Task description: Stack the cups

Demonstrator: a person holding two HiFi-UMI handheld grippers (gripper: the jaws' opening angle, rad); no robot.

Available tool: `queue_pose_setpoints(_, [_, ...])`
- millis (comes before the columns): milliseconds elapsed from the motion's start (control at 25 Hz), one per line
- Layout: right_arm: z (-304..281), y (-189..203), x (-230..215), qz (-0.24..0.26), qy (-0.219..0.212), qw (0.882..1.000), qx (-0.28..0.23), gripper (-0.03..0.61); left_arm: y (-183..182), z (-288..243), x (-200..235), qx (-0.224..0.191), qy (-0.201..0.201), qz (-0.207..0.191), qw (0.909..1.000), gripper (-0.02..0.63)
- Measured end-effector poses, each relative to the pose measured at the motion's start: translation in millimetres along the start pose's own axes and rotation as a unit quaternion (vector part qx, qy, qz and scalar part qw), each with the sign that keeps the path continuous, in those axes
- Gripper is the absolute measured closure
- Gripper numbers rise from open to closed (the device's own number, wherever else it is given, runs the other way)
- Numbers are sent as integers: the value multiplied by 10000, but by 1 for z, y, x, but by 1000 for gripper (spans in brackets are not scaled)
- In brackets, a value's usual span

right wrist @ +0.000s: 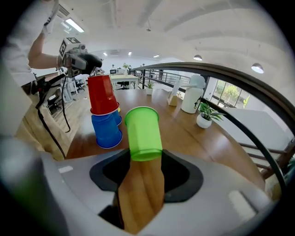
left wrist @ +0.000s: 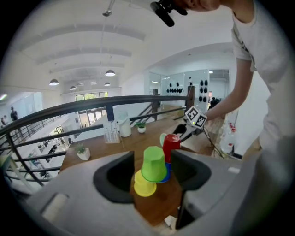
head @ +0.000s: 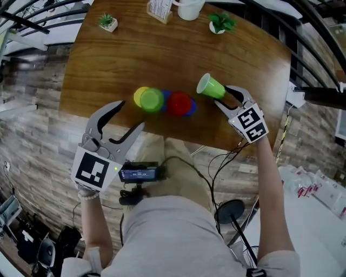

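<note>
- Closest in, the left gripper (head: 131,114) hangs just off the near edge of the wooden table (head: 162,54), jaws wide apart, nothing between the pads.
- Ahead of it stand two little towers: a standing green cup (head: 152,100) upside down on a yellow cup (head: 139,96), and right beside them a red cup (head: 180,103) upside down on a blue cup (right wrist: 107,131).
- Over on the right, the right gripper (head: 224,97) is clamped on the held green cup (head: 210,86), pinching its closed base, mouth tipped away, clear of the table.
- These look like thin plastic party cups: light, smooth and springy. I'd say a hard squeeze would dent the wall, so the stiffer base is the sensible hold.
- The held cup's mouth shows nothing inside, and the inverted ones look empty too.
- At the far edge, two small pots (head: 108,21) (head: 220,22) carry green plants. What the white jug (head: 189,8) holds, I can't tell.
</note>
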State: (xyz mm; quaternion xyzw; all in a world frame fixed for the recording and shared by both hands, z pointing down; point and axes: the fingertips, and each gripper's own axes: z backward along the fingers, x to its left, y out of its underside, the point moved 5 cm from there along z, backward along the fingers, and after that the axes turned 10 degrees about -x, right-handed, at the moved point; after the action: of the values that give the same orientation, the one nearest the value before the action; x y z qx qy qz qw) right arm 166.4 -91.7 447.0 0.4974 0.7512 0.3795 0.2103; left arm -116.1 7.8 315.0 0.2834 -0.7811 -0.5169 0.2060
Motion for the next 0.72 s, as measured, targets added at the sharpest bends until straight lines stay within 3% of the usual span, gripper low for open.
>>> queue_pose_setpoints(160, [18,-28,5,285,18,9996,68,364,-4,2,8,-158,54,-417,9990,376])
queue_pose_setpoints(360, [33,-74,8,965,-16,9951,192,365,-6,2,15,-168,96,-520,9985,377])
queue_pose_setpoints(720, [64,-152,33,2318,-420,9689,753,365,-11,14,13,-211,123,-551,9982,376])
